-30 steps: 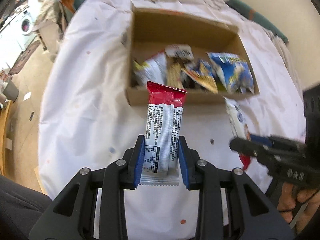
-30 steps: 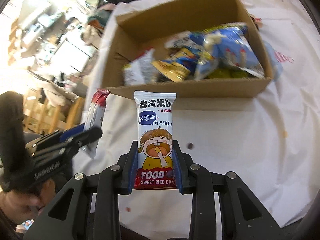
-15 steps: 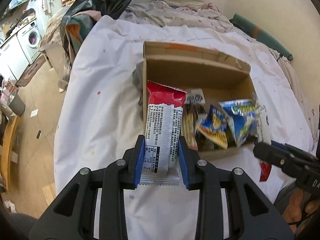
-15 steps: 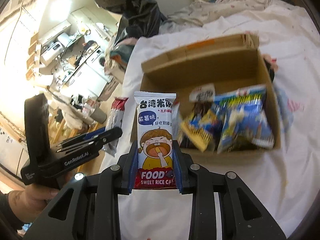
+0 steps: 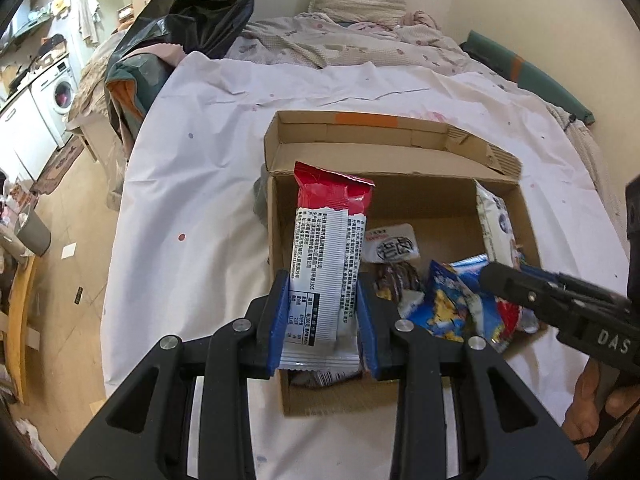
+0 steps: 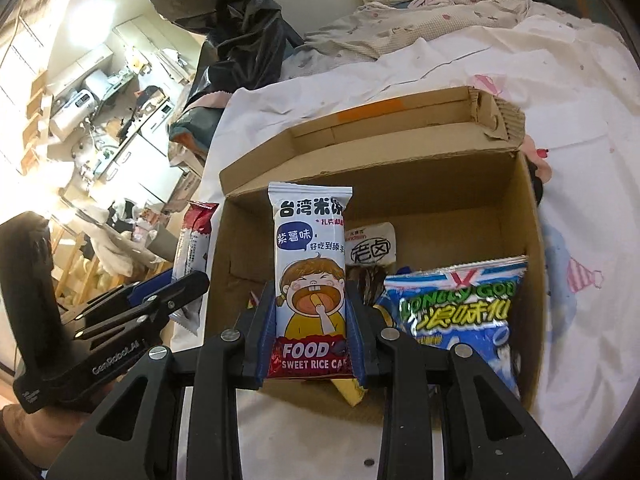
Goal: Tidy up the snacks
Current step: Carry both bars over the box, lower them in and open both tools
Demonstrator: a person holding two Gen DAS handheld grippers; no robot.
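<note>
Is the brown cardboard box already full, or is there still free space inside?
Not full: the brown cardboard box shows bare floor at the back, behind the blue snack bag.

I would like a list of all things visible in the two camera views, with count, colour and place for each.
cardboard box: 1, brown, open, on the white sheet
white sheet: 1, white with small spots, over the bed
red-topped packet: 1, red and white, in the left gripper
rice cake packet: 1, white with a cartoon child, in the right gripper
blue snack bag: 1, blue and green, inside the box
black bag: 1, black, behind the bed
left gripper: 1, black, blue pads
right gripper: 1, black, blue pads
</note>
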